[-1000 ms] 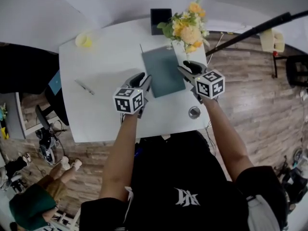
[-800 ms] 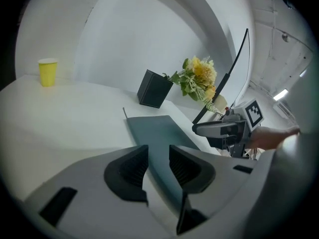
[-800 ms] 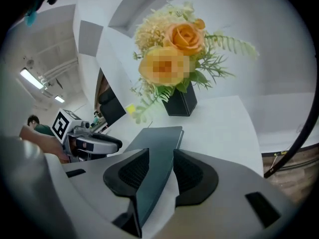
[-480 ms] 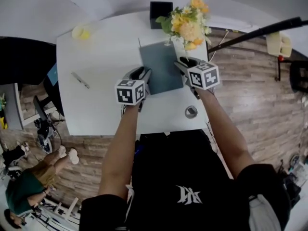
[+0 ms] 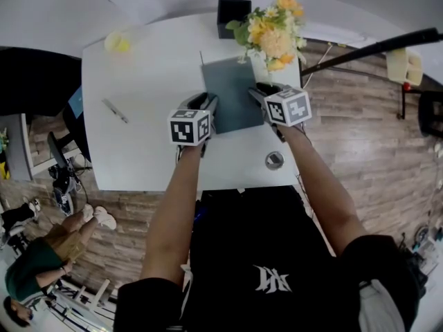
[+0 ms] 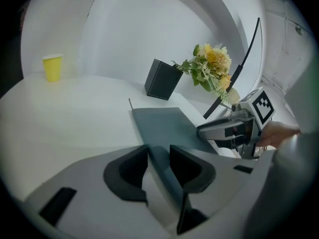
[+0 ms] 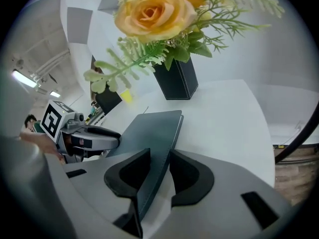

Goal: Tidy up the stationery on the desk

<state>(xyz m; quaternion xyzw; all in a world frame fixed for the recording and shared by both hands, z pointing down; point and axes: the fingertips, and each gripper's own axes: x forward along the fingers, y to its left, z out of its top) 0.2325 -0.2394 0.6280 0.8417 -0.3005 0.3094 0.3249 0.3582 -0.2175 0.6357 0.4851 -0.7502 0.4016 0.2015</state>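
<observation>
The flat dark grey-blue notebook [image 5: 232,95] is one colour all over, with no pattern. The smooth white table [image 5: 145,158] is plain. The little paper cup [image 5: 118,43] is bright yellow. The square box [image 5: 232,17] is black. The bunch of flowers [image 5: 273,37] is yellow and orange with green leaves. The wooden plank floor [image 5: 360,137] is streaky brown.

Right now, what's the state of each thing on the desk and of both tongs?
Notebook: closed, lying on the desk.
Left tongs: open, notebook's left edge between them.
Right tongs: open round its right edge; jaws have just been closing.
Yellow cup: upright.
Black holder: upright.
Pen: lying flat.
Flowers: upright.
</observation>
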